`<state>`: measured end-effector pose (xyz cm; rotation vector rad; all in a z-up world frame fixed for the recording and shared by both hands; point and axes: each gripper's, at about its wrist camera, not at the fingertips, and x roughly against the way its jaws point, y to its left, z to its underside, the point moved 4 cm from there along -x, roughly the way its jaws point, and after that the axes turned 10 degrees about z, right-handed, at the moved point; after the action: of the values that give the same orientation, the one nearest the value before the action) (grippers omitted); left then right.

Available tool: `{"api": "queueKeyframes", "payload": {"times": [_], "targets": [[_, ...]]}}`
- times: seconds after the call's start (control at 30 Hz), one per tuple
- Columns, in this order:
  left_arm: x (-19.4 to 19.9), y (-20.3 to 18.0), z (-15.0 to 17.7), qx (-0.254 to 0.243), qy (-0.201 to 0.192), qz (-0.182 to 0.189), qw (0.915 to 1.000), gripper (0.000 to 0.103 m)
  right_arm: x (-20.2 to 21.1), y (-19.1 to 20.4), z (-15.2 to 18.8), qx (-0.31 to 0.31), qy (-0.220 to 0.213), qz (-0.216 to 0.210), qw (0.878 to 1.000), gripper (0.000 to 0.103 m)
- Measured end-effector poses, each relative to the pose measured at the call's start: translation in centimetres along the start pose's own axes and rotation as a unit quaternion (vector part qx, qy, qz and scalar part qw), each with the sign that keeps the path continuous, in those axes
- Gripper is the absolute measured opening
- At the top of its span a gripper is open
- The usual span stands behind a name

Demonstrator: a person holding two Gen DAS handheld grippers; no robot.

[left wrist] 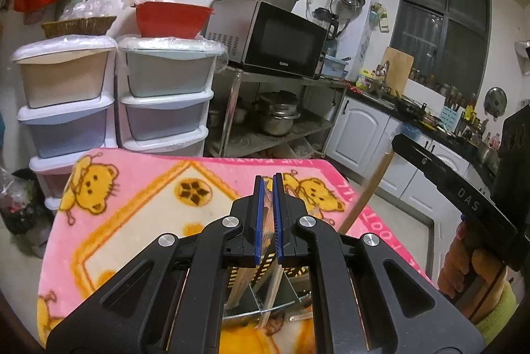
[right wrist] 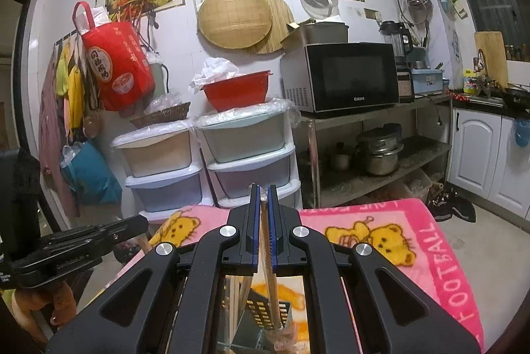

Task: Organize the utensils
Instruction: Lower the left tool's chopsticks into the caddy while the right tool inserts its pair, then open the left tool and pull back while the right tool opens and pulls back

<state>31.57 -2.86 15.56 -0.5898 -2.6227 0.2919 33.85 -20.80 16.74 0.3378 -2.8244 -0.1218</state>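
1. Right up close, my left tool (left wrist: 268, 214) is clenched on thin wooden sticks, probably chopsticks (left wrist: 272, 294).
2. My right tool (right wrist: 264, 221) is clenched on a long wooden stick (right wrist: 269, 271).
3. Both hang over the black holder (right wrist: 269, 309) on the pink blanket (right wrist: 430, 241).
4. I think I am dropping utensils in; next, aim, lower, let go.
5. Each stick stands nearly upright, slightly tilted, bottom end toward the holder.

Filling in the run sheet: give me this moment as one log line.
left tongs: shut on chopsticks | right tongs: shut on wooden utensil | both above black holder on pink blanket
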Motion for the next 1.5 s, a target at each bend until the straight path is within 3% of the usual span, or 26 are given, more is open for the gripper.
{"api": "queueKeyframes", "payload": {"times": [0.5, 0.73, 1.13, 1.5], "targets": [[-0.7, 0.6, 1.8, 0.012, 0.016, 0.001, 0.9998, 0.003, -0.2, -0.5, 2.1, -0.011, 0.037, 0.002, 0.999, 0.006], [-0.5, 0.8, 2.4, 0.017, 0.019, -0.003, 0.9997, 0.004, 0.1, -0.6, 3.0, -0.005, 0.048, 0.003, 0.999, 0.016], [0.3, 0.8, 2.8, 0.020, 0.016, -0.007, 0.9997, 0.043, 1.5, -1.3, 3.9, -0.004, 0.057, 0.012, 0.998, 0.039], [2.1, 0.3, 3.9, 0.023, 0.008, 0.002, 0.9997, 0.074, 3.6, -1.8, 5.1, 0.006, 0.063, 0.013, 0.998, 0.047]]}}
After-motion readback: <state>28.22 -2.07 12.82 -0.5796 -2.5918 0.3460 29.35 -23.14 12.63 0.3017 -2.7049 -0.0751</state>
